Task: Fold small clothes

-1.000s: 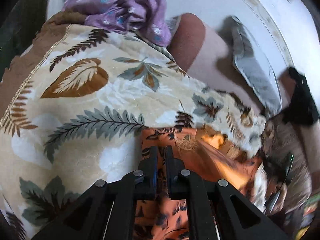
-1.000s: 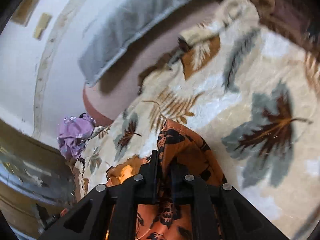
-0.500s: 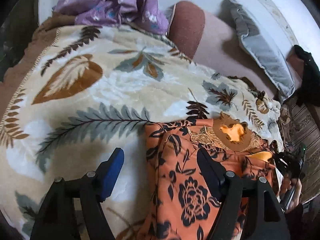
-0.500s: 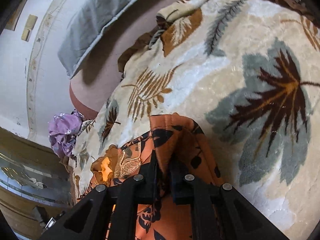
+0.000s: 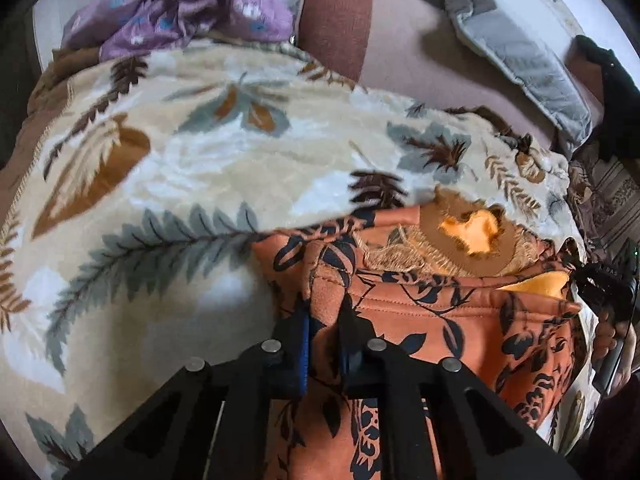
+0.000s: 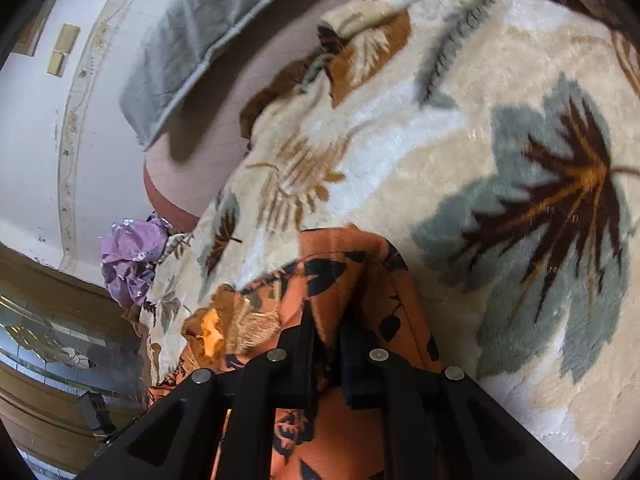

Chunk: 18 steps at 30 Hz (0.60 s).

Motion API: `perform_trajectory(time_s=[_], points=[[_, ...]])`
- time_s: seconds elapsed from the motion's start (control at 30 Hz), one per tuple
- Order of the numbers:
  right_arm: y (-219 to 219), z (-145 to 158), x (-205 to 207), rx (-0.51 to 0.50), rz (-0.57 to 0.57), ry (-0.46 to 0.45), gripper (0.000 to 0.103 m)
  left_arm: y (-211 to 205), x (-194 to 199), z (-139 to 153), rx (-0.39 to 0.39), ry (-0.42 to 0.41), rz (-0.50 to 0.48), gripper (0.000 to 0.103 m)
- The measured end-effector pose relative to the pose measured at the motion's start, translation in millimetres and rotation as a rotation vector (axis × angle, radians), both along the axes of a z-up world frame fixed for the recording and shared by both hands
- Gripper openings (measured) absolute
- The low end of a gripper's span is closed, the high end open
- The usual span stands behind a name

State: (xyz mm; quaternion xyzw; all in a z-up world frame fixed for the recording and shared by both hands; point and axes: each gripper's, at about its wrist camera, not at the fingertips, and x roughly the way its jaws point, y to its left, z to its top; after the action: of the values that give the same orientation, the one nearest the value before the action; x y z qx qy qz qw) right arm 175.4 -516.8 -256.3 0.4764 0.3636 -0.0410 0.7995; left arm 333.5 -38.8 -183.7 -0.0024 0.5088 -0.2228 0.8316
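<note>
An orange garment with a black flower print (image 5: 440,312) lies on a cream leaf-patterned blanket (image 5: 200,160), its embroidered neckline facing away from me. My left gripper (image 5: 324,320) is closing its jaws on a raised fold at the garment's left edge, and the pads press the cloth. In the right wrist view my right gripper (image 6: 326,320) is shut on another bunched fold of the same orange garment (image 6: 340,264), close above the blanket (image 6: 440,140).
A crumpled purple garment (image 5: 172,4) sits at the blanket's far edge, also visible as the purple garment (image 6: 128,256). A grey pillow (image 5: 516,56) leans on the pinkish sofa back. A black cloth (image 5: 612,92) and a hand (image 5: 608,332) are at the right.
The left gripper let go of the garment, opened wide, moved down and sideways, and closed again on a fold at the left edge. The right gripper sank slightly, still holding its fold.
</note>
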Motion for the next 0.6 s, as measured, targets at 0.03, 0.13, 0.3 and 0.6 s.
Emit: perform_trajectory(time_s=[0.03,0.13,0.3,0.6], points=[[-2.3,6.6,-0.4,-0.003,-0.007,-0.015,0.01,3.6,-0.4,7.4,-0.022,-0.016,-0.001,0.011],[-11.4,26.1,2.1,-0.007,-0.033,-0.064,0.01,18.0,1.0,31.3,-0.083,-0.067,0.013,0.011],[-18.3,28.1,29.5,0.069,-0.068,-0.131,0.015,34.1,26.7,32.8,-0.098,-0.103,0.1,0.008],[-17.7,16.0,30.2,0.143,-0.193,-0.199,0.087,48.1,48.7,-27.0,-0.084,-0.006,0.23,0.011]])
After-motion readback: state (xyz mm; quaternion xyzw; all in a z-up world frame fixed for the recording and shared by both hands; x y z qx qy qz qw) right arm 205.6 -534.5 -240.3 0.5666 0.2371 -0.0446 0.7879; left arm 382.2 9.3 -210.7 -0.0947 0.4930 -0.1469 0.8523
